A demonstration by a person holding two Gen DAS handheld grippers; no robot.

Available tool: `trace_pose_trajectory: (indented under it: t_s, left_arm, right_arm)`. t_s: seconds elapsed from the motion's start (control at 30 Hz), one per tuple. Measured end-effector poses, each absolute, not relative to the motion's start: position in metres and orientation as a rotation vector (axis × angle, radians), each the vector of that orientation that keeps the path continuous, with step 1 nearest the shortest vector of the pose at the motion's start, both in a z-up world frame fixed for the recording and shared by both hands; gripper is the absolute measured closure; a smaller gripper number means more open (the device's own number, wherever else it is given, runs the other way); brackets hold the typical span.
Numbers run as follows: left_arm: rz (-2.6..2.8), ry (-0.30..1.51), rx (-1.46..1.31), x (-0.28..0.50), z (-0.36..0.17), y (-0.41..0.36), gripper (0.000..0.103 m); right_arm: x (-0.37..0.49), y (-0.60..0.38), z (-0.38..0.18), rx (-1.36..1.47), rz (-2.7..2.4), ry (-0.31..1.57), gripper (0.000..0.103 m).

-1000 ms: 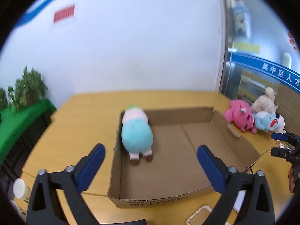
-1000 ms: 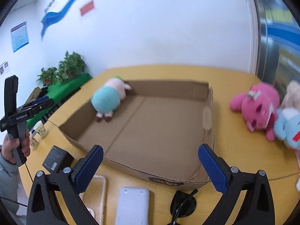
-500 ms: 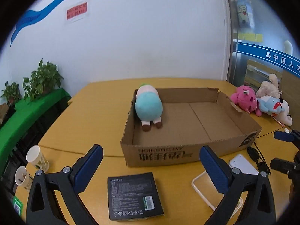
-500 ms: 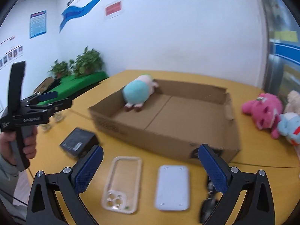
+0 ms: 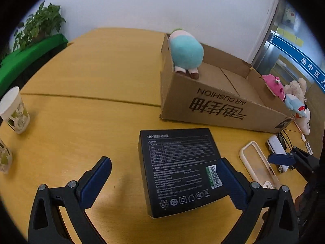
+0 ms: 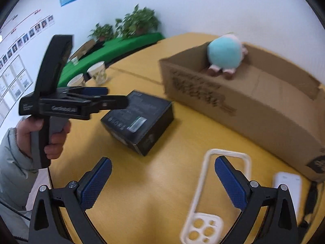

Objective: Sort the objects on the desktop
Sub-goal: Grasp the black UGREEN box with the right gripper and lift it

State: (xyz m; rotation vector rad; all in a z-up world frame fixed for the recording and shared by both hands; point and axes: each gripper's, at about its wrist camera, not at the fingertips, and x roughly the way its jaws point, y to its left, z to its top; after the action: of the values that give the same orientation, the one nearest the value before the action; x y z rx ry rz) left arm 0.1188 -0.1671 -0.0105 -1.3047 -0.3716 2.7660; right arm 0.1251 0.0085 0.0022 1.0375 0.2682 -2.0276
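Left wrist view: the left gripper (image 5: 162,180) is seen spread wide and empty at the bottom of the frame, its right finger lying over the near right edge of the black box (image 5: 179,168), which rests flat on the yellow table (image 5: 91,85) at lower centre. The cardboard box (image 5: 221,105) is placed at right of centre, and only the teal plush (image 5: 186,53) is seen inside it, at its far left corner. Beyond the carton, at the right edge of the frame, a pink plush (image 5: 274,85) and a blue plush (image 5: 294,105) are left out on the table. The clear phone case (image 5: 258,164) and the white power bank (image 5: 277,150) lie at lower right.

In the right wrist view, the right gripper (image 6: 162,181) is likewise held open with nothing between its fingers, and the phone case (image 6: 215,193) is seen just under its right finger at lower centre.

The sorting is judged to be at an early stage: one toy is boxed, while the black box, the phone case, the power bank and the remaining plush toys are not yet put away. The black box appears to be the item addressed next by the left gripper, and the phone case by the right.
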Motion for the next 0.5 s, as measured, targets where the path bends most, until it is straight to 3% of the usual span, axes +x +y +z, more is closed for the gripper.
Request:
trace_pose_trajectory:
  t_s: [0.23, 0.5]
  left_arm:
    - [2.610, -0.444, -1.283, 0.113, -0.028, -0.160, 0.014]
    - [2.428, -0.408, -1.312, 0.104, -0.029, -0.109, 0.018]
  right_arm:
    - [0.131, -0.015, -0.019, 1.099, -1.943, 0.248, 0.000]
    - [0.138, 0.013, -0.029, 1.129, -1.995, 0.256, 0.000]
